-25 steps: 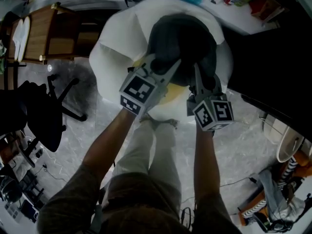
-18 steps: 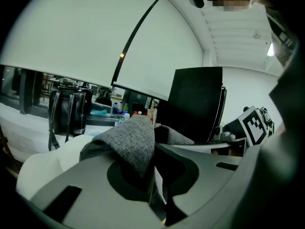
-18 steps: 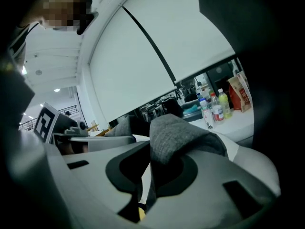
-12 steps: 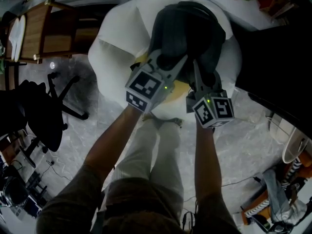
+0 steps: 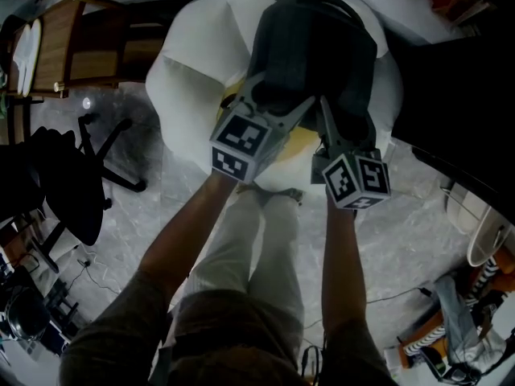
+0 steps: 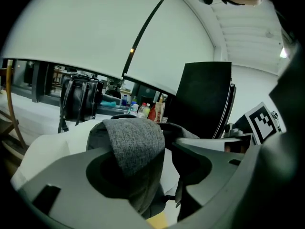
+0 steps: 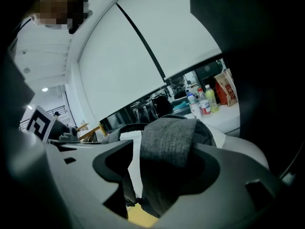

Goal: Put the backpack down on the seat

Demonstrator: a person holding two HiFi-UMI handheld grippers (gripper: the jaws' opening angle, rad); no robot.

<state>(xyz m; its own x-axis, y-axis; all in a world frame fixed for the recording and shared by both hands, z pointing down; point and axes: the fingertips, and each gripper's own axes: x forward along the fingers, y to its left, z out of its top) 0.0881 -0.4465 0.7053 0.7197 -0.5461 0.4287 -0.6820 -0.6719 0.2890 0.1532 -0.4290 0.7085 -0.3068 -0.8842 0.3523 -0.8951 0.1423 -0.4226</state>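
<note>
It's dim in here. The head view is underexposed: the backpack [image 5: 314,47] is a near-black mass on the pale seat [image 5: 193,87], and the corners sink into shadow. Both gripper views bow hard at the edges, with the nearest parts soft. A ceiling lamp [image 7: 44,89] glares white.

White seat [image 5: 193,79], top centre of frame.
Dk grey backpack [image 5: 318,47] on its upper-right part; yellow patch [image 5: 296,145] at btm edge.

One grey backpack [image 5: 318,47], one white seat [image 5: 193,79], two hand-held grippers [image 5: 282,95] [image 5: 338,123], one black office chair [image 5: 68,191].
</note>
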